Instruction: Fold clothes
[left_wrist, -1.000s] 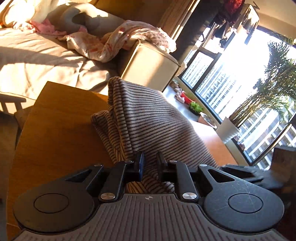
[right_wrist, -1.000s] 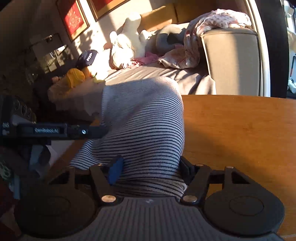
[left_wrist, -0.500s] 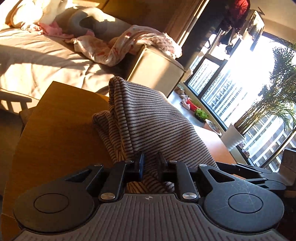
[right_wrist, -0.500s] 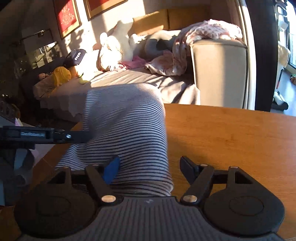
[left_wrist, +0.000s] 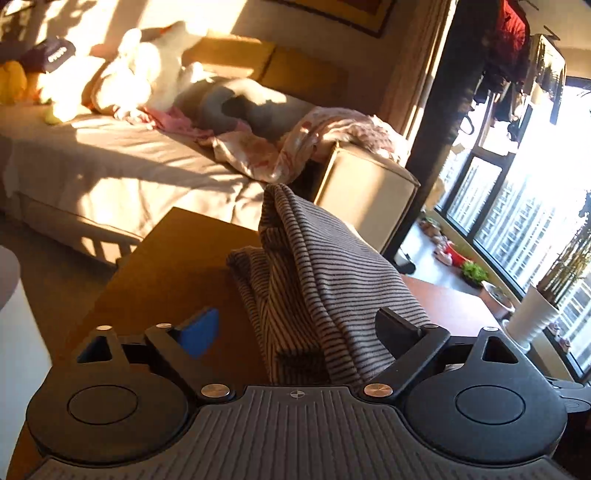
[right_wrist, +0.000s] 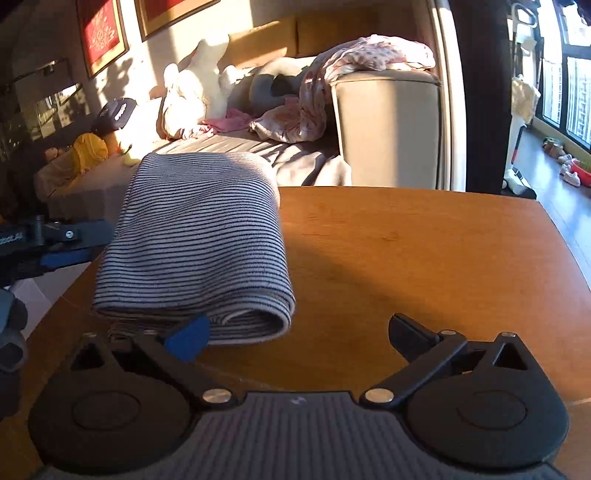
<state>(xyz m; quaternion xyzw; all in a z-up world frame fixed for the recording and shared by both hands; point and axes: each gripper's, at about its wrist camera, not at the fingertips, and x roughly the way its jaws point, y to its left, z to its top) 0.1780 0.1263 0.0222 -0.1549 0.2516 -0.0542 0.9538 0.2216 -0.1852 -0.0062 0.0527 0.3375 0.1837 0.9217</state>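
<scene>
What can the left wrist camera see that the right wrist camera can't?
Only the left wrist view shows the white plant pot by the window. Only the right wrist view shows the red framed pictures on the wall and the striped garment's rolled folded edge. Both show the garment on the wooden table, the sofa, the white plush toy, and open tongs, left and right.

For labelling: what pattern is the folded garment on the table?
Thin dark-and-light horizontal stripes on the garment; clearest in the right wrist view.

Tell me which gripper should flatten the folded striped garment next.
Probably left: the left gripper is open right over the striped garment, fabric between its fingers. The right gripper is open beside its near edge.
</scene>
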